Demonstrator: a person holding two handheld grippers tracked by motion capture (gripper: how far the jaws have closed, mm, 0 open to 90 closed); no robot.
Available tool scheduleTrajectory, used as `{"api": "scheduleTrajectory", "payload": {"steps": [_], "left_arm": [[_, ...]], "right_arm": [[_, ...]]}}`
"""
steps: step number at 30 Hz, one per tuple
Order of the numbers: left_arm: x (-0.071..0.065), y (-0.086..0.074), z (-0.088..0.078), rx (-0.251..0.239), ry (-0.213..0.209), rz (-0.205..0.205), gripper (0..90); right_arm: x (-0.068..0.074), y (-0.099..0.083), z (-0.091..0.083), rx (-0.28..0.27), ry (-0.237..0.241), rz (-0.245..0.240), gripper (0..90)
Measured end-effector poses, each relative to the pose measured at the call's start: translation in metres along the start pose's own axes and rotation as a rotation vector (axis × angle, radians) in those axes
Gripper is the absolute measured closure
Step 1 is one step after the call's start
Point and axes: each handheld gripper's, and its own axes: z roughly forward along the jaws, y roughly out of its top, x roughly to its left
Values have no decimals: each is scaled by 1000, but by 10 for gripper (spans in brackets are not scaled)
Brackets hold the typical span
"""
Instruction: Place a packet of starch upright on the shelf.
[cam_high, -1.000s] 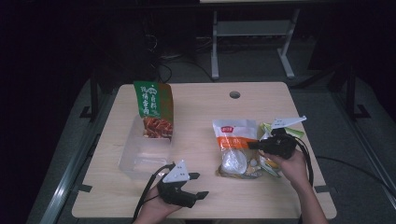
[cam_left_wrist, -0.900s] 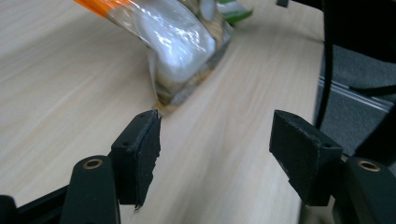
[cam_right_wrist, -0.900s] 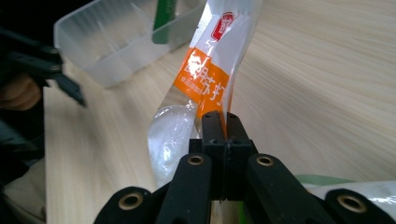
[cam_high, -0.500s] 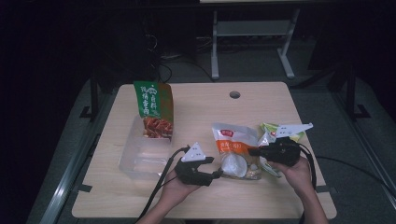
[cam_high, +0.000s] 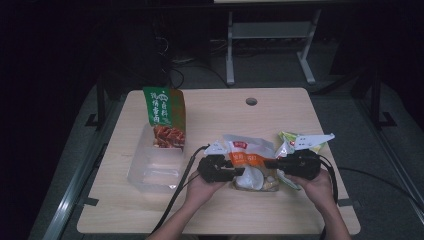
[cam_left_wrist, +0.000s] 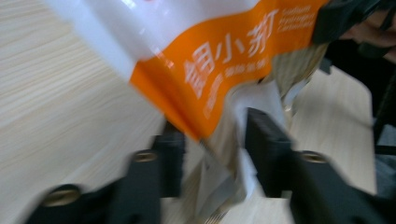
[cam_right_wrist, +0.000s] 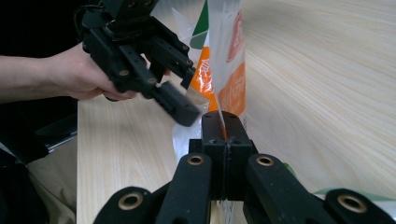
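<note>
An orange-and-white snack bag (cam_high: 248, 159) is held up off the table at the near centre. My right gripper (cam_high: 270, 163) is shut on the bag's right edge; in the right gripper view its jaws (cam_right_wrist: 225, 123) pinch the thin film of the bag (cam_right_wrist: 226, 56). My left gripper (cam_high: 239, 172) is at the bag's left side. In the left gripper view the bag (cam_left_wrist: 224, 56) hangs between the jaws (cam_left_wrist: 212, 144), which have just been closing. A gap still shows beside the film, so they are open.
A green-and-red snack bag (cam_high: 165, 117) stands upright in a clear plastic container (cam_high: 150, 172) at the left. A green packet (cam_high: 295, 140) lies behind my right hand. A cable hole (cam_high: 251, 101) sits near the wooden table's far edge.
My left gripper has moved right from the table's near edge to the bag, and its jaws have narrowed around the bag's left side. The right gripper holds its place with the bag raised.
</note>
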Motion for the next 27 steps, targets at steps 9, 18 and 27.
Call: {"api": "scheduleTrajectory", "payload": {"steps": [9,18,27], "left_arm": [[-9,6,-8,11,42,71,883],[-12,-3,-23,1,125,113,886],[-16,-7,-27,-4,126,135,873]], "right_arm": [[6,5,0,1,-18,-17,894],[14,12,15,21,-60,-46,875],[17,15,33,43,-45,-36,849]]}}
